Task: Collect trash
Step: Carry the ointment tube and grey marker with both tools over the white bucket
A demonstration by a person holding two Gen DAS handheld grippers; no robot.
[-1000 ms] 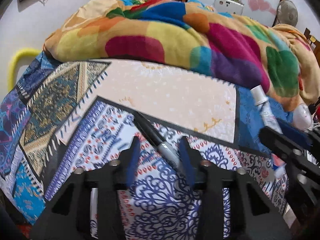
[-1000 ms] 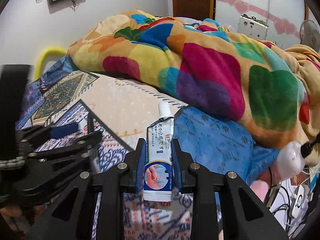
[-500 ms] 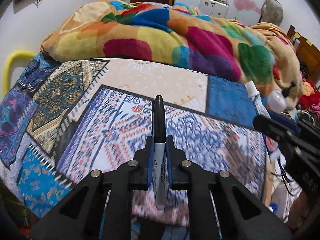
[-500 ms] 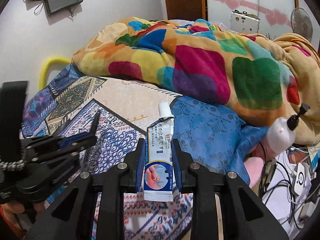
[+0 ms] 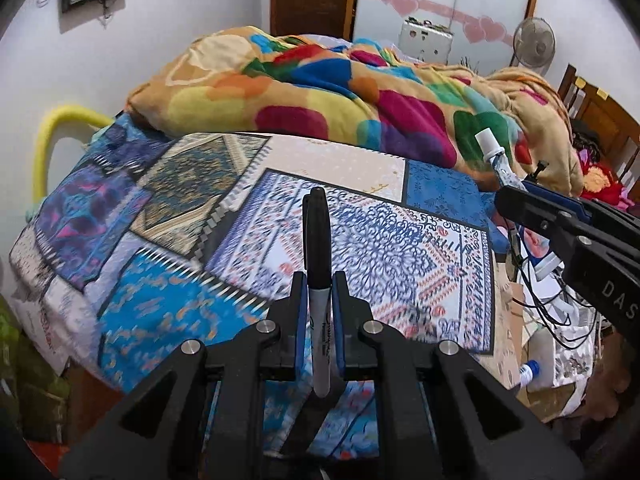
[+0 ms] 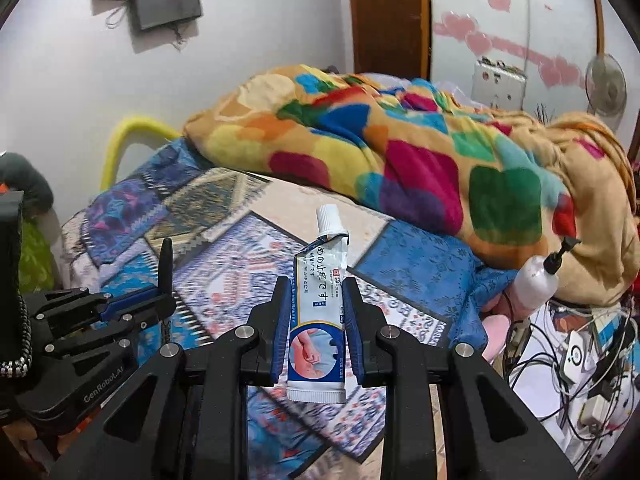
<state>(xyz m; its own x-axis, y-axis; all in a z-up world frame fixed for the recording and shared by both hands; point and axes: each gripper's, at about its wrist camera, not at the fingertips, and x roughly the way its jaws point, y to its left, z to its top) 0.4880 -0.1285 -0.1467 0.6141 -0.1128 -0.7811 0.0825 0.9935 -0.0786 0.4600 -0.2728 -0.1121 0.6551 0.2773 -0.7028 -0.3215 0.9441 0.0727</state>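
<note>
The marker (image 5: 318, 264) stands upright at the lower centre of the left wrist view, clamped between the blue pads of the left gripper (image 5: 318, 320), cap pointing up and the printed barrel running down past the pads. The tube (image 6: 320, 312), white with a white cap and blue print, is at the centre of the right wrist view, clamped across its flat body by the right gripper (image 6: 318, 332); its crimped end hangs below the pads. Both items are clear of the bedspread (image 5: 380, 248), which fills the middle of each frame, with the blanket (image 5: 360, 108) heaped across the upper half.

Judgement: both pickups appear done and the step in hand is the carry to a trash container. To do it well, grip pressure should be held even on both sides. The marker is round and smooth and could pivot or slide down if the pads ease. The tube is soft and partly crumpled near the neck, so a harder squeeze may deform it or let it slip out sideways.

Containers: no bin or bag is visible in either view. A pump bottle (image 6: 536, 284) lies at the right of the right wrist view, just above a tangle of cables (image 6: 560, 360); its contents cannot be told.
</note>
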